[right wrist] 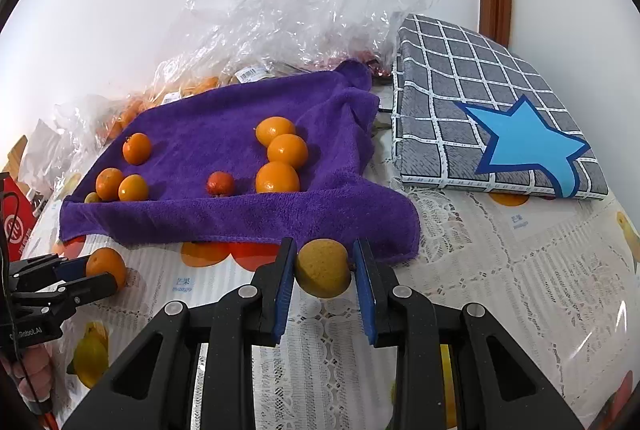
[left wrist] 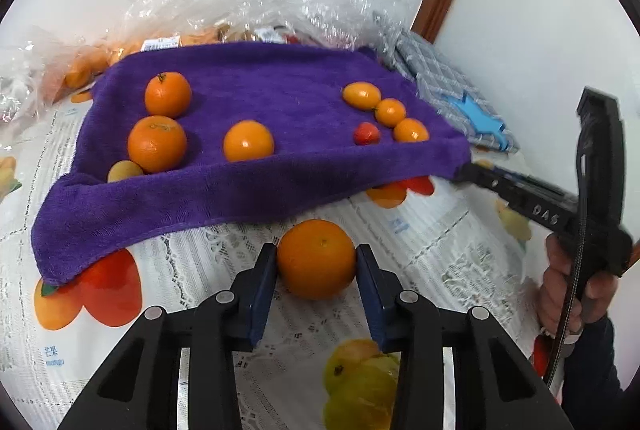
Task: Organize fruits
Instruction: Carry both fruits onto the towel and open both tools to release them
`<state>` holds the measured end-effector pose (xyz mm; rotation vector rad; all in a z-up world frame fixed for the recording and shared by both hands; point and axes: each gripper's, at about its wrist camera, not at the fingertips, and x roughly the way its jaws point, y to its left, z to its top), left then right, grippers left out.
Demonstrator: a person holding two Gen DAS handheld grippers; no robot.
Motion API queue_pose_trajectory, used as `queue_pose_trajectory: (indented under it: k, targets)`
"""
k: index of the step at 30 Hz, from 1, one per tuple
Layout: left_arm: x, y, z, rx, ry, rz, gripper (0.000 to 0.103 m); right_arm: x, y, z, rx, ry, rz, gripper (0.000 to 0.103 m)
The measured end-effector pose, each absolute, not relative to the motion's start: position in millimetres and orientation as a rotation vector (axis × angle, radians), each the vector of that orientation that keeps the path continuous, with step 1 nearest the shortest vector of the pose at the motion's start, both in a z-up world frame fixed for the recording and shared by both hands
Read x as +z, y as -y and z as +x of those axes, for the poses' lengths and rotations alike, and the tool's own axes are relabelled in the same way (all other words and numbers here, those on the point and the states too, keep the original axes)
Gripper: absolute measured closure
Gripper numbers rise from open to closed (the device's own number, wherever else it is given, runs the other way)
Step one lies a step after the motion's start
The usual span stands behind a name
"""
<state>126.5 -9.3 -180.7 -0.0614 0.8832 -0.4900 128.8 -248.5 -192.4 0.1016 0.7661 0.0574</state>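
A purple towel lies on the table with several oranges on it: bigger ones at its left, smaller ones at its right. A small red fruit and a yellowish fruit lie there too. My left gripper is shut on an orange resting on the tablecloth just in front of the towel. My right gripper is shut on a yellow-brown fruit at the towel's front right corner. In the left wrist view its tips meet that corner, which hides the fruit.
Crumpled clear plastic bags holding more fruit lie behind the towel against the white wall. A grey checked box with a blue star sits at the right. The lace tablecloth carries printed fruit pictures. A red box stands far left.
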Motion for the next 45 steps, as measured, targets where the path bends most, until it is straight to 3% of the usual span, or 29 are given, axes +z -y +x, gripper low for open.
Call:
queue_pose_trajectory:
  k: [14, 21, 32, 45]
  targets:
    - [-130.6, -54.5, 148.6, -0.304, -0.738, -0.212, 0.065, -154.7, 229.2, 138.0, 0.119, -0.674, 0.055, 0.074]
    - [-110.3, -44.9, 187.7, -0.263, -0.719, -0.190, 0.065, -131.2, 206.2, 182.1, 0.199, -0.644, -0.029, 0.074]
    - [-145.8, -23.0, 228.6, -0.224, -0.806, -0.188, 0.065, -169.5, 192.3, 229.8, 0.288, -0.751, -0.003, 0.074]
    - [-162.2, -7.4, 221.9, -0.255, -0.799, -0.136, 0.065, -190.9, 176.5, 233.9, 0.274, -0.780, -0.081, 0.074]
